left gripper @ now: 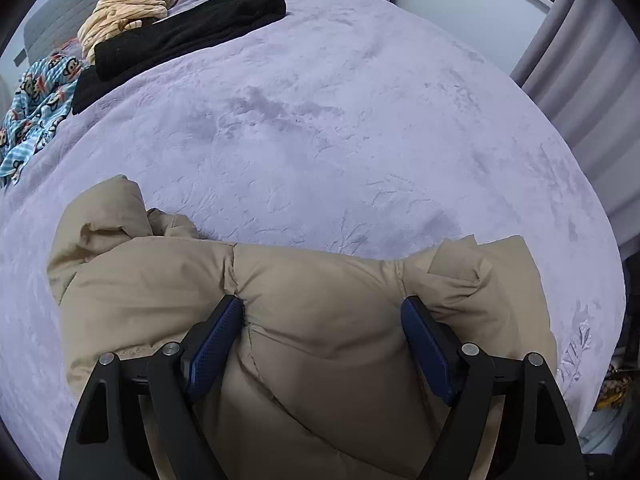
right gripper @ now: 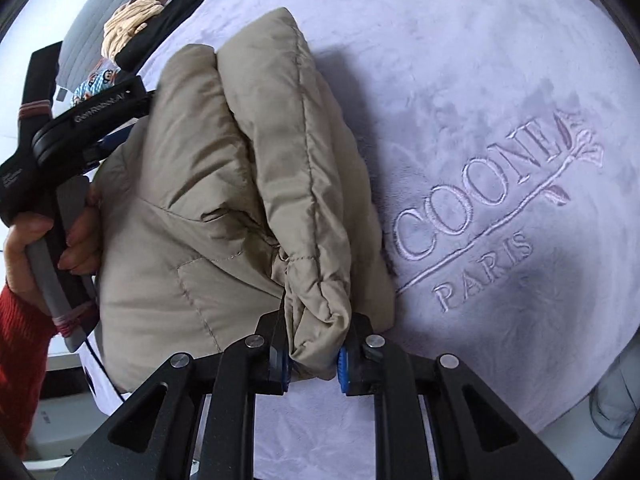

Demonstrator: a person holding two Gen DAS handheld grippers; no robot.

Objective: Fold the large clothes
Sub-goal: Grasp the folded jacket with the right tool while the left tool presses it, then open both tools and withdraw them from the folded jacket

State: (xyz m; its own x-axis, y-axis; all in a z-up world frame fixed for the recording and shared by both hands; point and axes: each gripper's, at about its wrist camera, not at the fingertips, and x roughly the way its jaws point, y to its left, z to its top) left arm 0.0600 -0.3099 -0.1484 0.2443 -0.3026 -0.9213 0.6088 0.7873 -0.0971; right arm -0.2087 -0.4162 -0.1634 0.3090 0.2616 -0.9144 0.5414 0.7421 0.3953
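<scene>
Beige puffer jacket [left gripper: 312, 320] is lying bundled at the near edge of the bed [left gripper: 320, 120], with both tongs working on it.

In the left wrist view, the left tongs [left gripper: 322, 310] are standing spread wide, straddling a puffy quilted section of the jacket; the blue pads [left gripper: 212, 352] are touching the fabric at the sides without clearly squeezing it. A black garment [left gripper: 180, 36] and other clothes are lying well apart near the headboard. In the right wrist view, the right tongs [right gripper: 314, 364] are pinching a rolled edge of the jacket between nearly closed pads, beside the embroidered logo [right gripper: 492, 216] on the lilac cover. A hand [right gripper: 36, 252] is holding the other tool at the left. The slick, springy padding is likely to slip from that narrow pinch or puff back open, undoing the fold.
</scene>
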